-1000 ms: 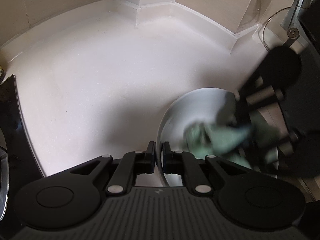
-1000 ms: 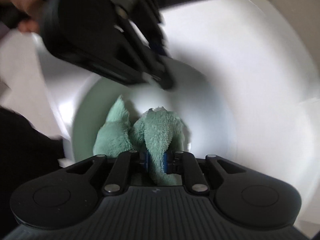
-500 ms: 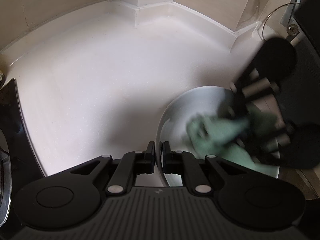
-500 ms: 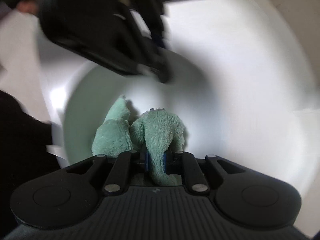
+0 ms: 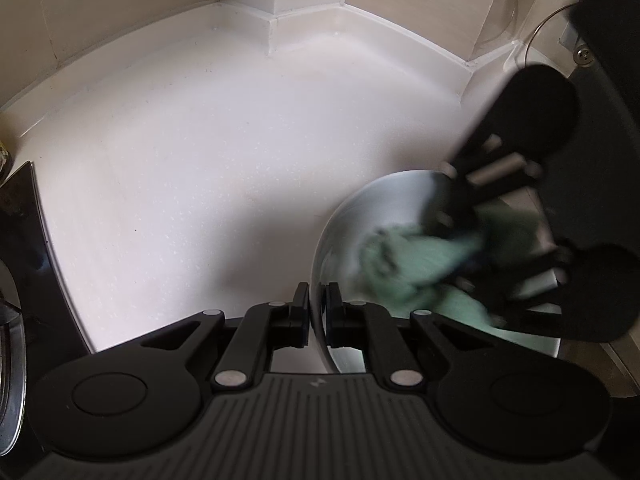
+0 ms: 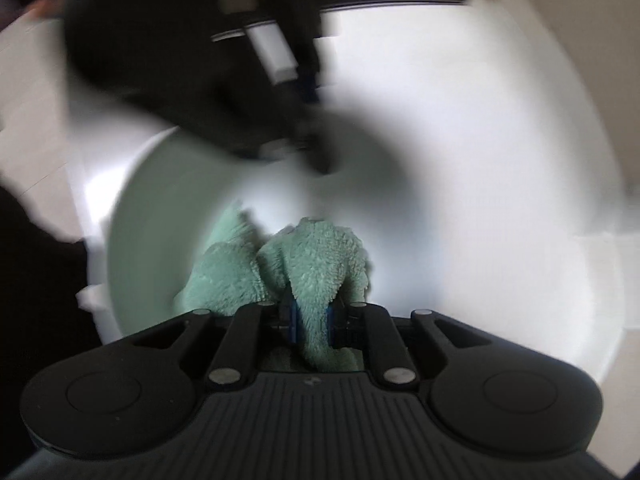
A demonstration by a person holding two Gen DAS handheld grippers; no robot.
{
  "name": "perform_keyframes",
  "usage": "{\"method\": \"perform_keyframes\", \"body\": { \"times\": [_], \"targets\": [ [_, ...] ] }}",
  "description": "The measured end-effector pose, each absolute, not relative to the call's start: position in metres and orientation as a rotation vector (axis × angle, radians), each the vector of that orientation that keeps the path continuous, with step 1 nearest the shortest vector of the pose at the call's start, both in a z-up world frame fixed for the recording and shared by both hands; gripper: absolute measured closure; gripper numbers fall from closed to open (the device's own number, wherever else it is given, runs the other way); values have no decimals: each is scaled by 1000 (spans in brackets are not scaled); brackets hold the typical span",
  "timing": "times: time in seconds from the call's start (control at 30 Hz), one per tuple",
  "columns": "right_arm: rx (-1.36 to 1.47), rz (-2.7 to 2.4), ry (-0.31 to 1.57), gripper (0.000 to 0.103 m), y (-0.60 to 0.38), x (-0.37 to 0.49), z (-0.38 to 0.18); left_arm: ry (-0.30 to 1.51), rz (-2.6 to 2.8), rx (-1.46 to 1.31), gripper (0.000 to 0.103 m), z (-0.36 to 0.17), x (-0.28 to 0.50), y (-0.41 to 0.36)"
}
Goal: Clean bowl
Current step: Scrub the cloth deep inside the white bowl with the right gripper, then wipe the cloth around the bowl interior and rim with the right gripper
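Observation:
A shiny metal bowl stands on the white counter, low and right in the left wrist view. My left gripper is shut on its thin rim, one finger on each side of the wall. Inside the bowl lies a fluffy green cloth. My right gripper is shut on that green cloth and presses it against the bowl's pale inner wall. In the right wrist view the left gripper shows as a dark blur at the bowl's far rim. In the left wrist view the right gripper reaches into the bowl from the right.
The white counter runs back to beige wall tiles with a jutting corner. A black hob edge lies at the far left. A wire rack and a glass lid stand at the back right.
The right gripper has swept the green cloth across the inside of the bowl. The left gripper has stayed shut on the rim while the hand shifted, and the view is more blurred now.

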State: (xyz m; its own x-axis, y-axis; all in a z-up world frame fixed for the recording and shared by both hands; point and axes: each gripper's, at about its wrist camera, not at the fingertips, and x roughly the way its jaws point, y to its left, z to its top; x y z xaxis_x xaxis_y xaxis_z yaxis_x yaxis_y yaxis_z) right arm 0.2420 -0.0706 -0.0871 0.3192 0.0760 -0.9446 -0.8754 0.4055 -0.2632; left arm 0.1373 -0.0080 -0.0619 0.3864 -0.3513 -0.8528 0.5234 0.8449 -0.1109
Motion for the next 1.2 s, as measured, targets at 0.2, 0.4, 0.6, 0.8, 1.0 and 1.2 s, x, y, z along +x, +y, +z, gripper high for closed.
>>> {"method": "perform_keyframes", "body": {
  "times": [0.2,0.4,0.6,0.8,1.0,1.2],
  "targets": [
    [-827,927,1124,92,-65,246,-80,1034,-559,187,98,-61,137,-5],
    [-960,758,1083,93,-68,272,-84,1027,-551,204,98,-67,144,-14],
    [-797,849,1067,92,-56,272,-78,1030,-555,208,98,-68,146,-15],
    [-571,799,1065,92,-85,292,-27,1029,-563,202,98,-67,146,-12],
    [-179,718,1015,92,-156,282,12,1028,-564,207,98,-68,146,-13],
    [56,539,1051,87,-246,211,-32,1028,-562,212,98,-69,147,-13]
  ]
}}
